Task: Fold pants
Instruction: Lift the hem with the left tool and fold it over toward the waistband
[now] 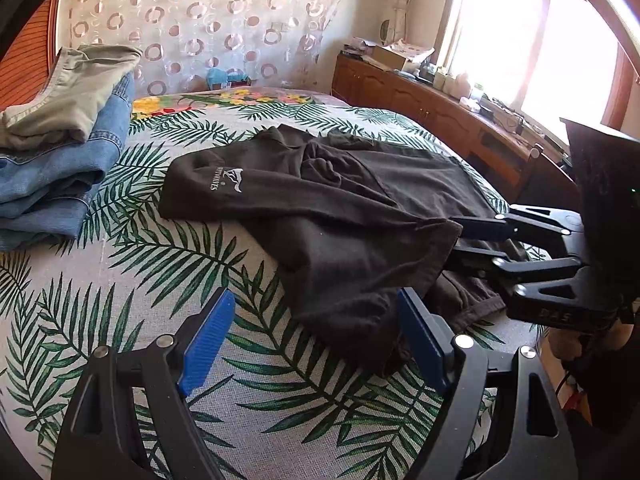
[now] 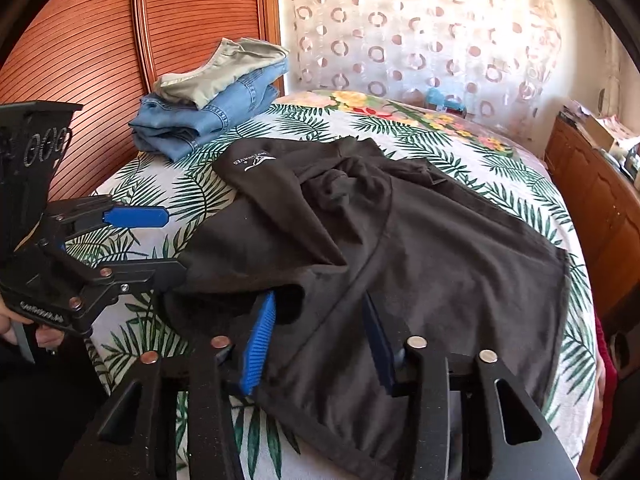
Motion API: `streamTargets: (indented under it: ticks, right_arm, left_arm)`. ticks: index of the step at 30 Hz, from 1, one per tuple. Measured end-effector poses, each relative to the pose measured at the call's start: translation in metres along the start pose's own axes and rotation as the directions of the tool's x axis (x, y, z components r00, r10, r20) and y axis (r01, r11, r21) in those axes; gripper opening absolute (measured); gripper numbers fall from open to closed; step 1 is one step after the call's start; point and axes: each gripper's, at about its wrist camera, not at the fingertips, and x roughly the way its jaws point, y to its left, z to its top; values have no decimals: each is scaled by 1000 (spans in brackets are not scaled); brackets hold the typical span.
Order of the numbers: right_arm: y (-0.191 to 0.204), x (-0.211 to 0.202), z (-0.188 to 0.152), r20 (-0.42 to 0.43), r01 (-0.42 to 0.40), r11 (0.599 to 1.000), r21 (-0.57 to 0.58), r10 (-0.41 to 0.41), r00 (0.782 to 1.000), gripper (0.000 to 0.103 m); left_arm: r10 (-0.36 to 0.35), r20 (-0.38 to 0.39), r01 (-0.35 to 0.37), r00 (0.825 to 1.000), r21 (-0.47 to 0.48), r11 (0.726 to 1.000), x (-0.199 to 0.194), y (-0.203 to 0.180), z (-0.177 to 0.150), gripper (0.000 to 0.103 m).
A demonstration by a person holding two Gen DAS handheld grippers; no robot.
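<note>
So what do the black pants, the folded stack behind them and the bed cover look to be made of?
The black pants look like soft matte knit, perhaps cotton jersey: limp folds, no sheen, a white printed logo. The stack: blue jeans are denim, faded with visible seams; the khaki pair on top looks like cotton twill. The bed cover seems a woven, linen-like cloth with a printed palm-leaf pattern.

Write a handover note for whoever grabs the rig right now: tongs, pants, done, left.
Left tongs: open, empty, hovering at the near-left edge of the black pants.
Right tongs: around the pants' near hem, fabric between the pads; can't confirm a firm grip.
Pants: spread, rumpled in the middle, on the bed.
Done: jeans and khaki pair folded, stacked at the headboard.
Left: smooth and fold the black pants.
</note>
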Motion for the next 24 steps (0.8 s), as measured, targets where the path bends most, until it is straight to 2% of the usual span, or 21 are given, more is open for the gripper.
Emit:
streamTargets:
  ticks: [1,3,5,6,10,14,24]
  right_arm:
    - [0,2,1,1,0,1000,3,0,1000,38]
    - [1,5,3,10,-12,1000,18,12,1000,21]
    - [-1,3,3,31,-31,999,32,30,999,9]
    - [-2,0,3,48,-36,999,38,34,998,7]
    - [-6,-24,-1,153,-48,997,61,38,987,3]
    - [-12,-44,-6,218,-47,995,85,27,976,2]
    - [-21,-86,-30,279,-22,990,136,-17,960,2]
  left_arm:
    - [0,2,0,1000,0,1000,0,0,0,83]
    - [3,8,-3,1000,-3,1000,-2,1,0,83]
    - [3,12,-3,1000,-5,1000,-4,2,0,83]
    - [2,14,-2,1000,-6,1000,-4,2,0,83]
    - [-3,17,3,1000,-5,1000,-4,1,1,83]
    - [-6,19,6,1000,4,1000,-4,-2,1,83]
    - [-40,31,39,999,24,999,-7,-14,8,83]
